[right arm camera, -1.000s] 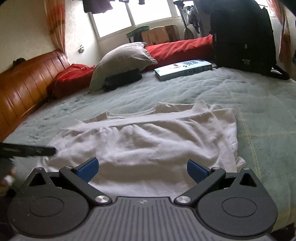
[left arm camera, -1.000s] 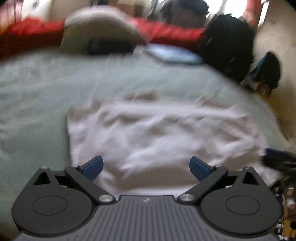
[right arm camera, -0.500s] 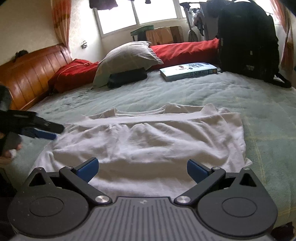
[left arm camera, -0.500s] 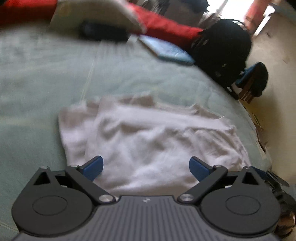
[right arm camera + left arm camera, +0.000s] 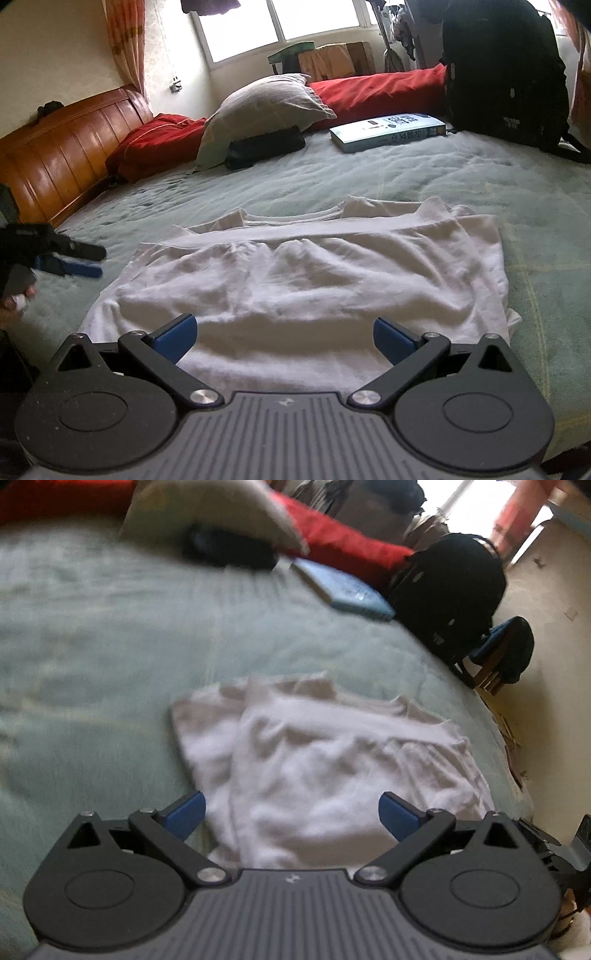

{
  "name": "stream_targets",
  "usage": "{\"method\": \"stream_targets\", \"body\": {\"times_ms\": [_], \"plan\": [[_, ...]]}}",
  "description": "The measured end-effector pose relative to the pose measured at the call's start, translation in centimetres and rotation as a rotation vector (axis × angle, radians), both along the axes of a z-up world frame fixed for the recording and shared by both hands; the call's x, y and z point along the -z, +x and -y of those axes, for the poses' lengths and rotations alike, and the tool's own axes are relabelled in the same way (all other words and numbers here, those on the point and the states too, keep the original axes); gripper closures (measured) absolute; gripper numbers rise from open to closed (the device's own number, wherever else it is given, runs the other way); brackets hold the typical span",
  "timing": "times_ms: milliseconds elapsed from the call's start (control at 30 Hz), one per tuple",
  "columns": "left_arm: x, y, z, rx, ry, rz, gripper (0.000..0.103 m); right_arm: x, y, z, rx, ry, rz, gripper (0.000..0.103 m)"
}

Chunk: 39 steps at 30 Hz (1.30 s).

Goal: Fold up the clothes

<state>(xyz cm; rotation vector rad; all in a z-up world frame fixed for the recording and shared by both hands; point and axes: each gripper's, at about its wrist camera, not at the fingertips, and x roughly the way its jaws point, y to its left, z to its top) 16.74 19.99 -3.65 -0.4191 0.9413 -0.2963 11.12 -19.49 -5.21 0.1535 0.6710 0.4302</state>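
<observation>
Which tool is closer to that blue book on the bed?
Right, by a little. The right tool faces the book across the white shirt; the left tool hovers off the shirt's far-left side.

A white T-shirt (image 5: 314, 280) lies partly folded on the green bedspread (image 5: 406, 177) — rumpled, one side turned in, neckline at the far edge.

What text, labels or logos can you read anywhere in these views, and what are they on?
Nothing reads clearly.
Book on the bed: printed title characters on cover and spine, too small and distorted to read.
Black backpack: small white label, too small to read.
Left gripper and right gripper: a small emblem on each body, no words.
White shirt: no print visible.
</observation>
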Motion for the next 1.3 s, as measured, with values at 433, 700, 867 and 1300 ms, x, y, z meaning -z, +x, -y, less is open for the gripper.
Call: {"method": "stream_targets", "body": {"times_ms": [433, 700, 867, 1300], "plan": [[3.3, 3.5, -1.5, -0.005, -0.192, -0.042, 0.003, 0.3, 0.7, 0.4, 0.006, 0.022, -0.020, 0.000], [3.6, 3.6, -1.5, 0.018, -0.243, -0.037, 0.003, 0.4, 0.8, 0.7, 0.007, 0.039, -0.014, 0.000], [3.8, 1.8, -1.8, 0.105, -0.298, -0.072, 0.003, 0.5, 1.0, 0.8, -0.003, 0.059, -0.023, 0.000], [4.5, 4.0, -1.1, 0.146, -0.360, -0.079, 0.002, 0.3, 0.7, 0.3, -0.021, 0.041, -0.016, 0.000]]}}
